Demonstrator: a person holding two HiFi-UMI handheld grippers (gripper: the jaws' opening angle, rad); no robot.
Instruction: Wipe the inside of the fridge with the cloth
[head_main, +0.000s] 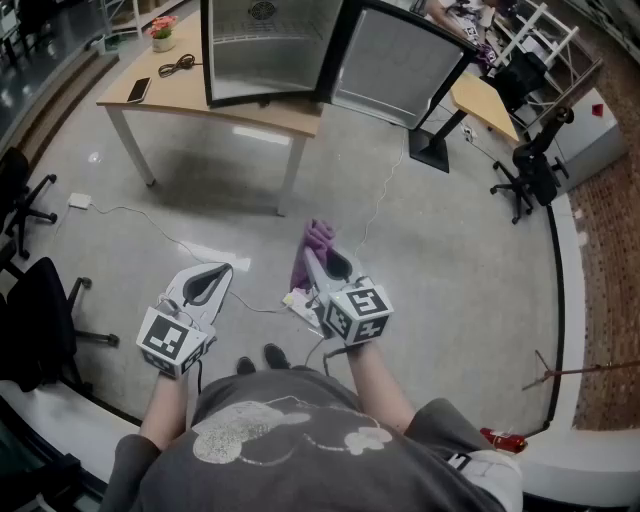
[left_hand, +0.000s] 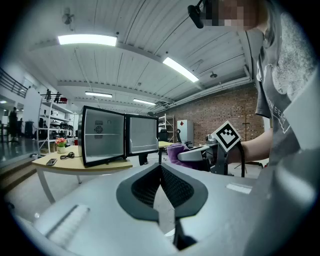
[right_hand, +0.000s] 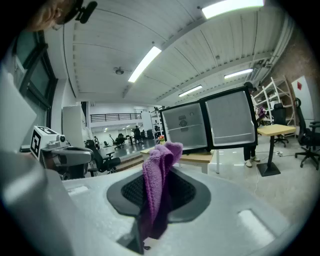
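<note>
Pinching the purple cloth (right_hand: 159, 182), the right gripper (head_main: 324, 264) faces the open mini fridge (head_main: 268, 48), while the left gripper (left_hand: 161, 170) has its jaws pressed together.

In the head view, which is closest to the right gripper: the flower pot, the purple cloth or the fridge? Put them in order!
1. Purple cloth, pinched in the right gripper.
2. Fridge, ahead on the table.
3. Flower pot, table's far left corner.

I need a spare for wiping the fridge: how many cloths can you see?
1: a purple cloth clamped in the right gripper. Others may lie hidden outside these views.
</note>
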